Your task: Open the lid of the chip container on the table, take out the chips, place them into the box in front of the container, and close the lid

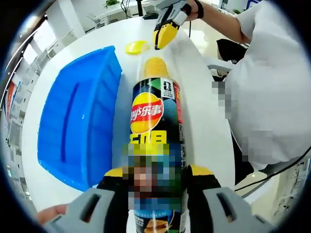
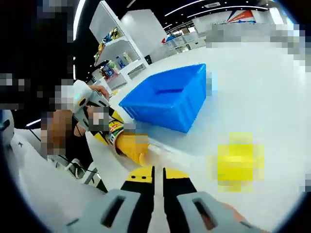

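A Lay's chip can (image 1: 156, 121) lies tipped away from me, and my left gripper (image 1: 158, 174) is shut on its lower body. Its mouth is uncovered, with a stack of yellow chips (image 1: 154, 68) showing. The yellow lid (image 1: 136, 47) rests on the white table beyond the can. My right gripper (image 1: 164, 35) hovers just past the mouth. In the right gripper view that gripper (image 2: 159, 178) has its jaws pressed together with nothing between them, just in front of the chips (image 2: 133, 145) sticking out of the can (image 2: 114, 130). The lid (image 2: 238, 162) lies to the right.
An open blue plastic box (image 1: 77, 126) stands on the round white table (image 1: 204, 87) left of the can; it appears behind the can as the blue box (image 2: 167, 97). A person in white stands at the table's edge (image 1: 262, 97). Shelves (image 2: 116, 53) line the background.
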Demonstrator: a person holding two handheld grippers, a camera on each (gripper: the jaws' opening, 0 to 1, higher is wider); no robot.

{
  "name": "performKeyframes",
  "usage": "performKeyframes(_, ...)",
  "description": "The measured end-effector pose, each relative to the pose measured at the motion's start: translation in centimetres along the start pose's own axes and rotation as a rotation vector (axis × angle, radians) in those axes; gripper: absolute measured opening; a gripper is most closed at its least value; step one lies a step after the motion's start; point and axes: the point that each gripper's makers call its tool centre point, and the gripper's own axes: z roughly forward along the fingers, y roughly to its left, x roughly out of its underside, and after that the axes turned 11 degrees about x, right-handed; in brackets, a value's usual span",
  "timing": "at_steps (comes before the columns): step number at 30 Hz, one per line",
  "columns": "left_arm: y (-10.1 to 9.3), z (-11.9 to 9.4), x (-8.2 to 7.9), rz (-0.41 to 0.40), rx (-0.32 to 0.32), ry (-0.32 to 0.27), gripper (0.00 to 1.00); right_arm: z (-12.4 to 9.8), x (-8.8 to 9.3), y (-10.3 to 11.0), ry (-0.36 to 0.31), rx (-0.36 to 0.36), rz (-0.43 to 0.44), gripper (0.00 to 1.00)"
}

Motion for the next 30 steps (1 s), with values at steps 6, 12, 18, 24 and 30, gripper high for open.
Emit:
performKeyframes(6, -0.1, 0.1, 0.0, -0.009, 0.004, -0.003, 0.47, -0.8, -1.4, -0.2, -0.103, 0.01, -0.097, 0.21)
performKeyframes(12, -0.2, 0.2, 0.0, -0.011, 0.003, -0.01, 0.47, -3.1, -3.7, 1.3, -0.247, -0.001, -0.286, 0.2)
performKeyframes(18, -0.2, 0.2, 0.0, -0.009, 0.003, -0.012, 0.47, -1.6, -2.4, 3.2, -0.181, -0.063, -0.346, 0.2)
performKeyframes(24, -0.2, 0.2, 0.1, -0.003, -0.001, -0.012, 0.47, 0.6, -1.5, 3.3, -0.119, -0.063, -0.35, 0.2)
performKeyframes(30, -0.3, 0.1, 0.1, 0.0, -0.005, -0.025, 0.47, 1.3, -1.3, 3.7, -0.109, -0.079, -0.356, 0.17)
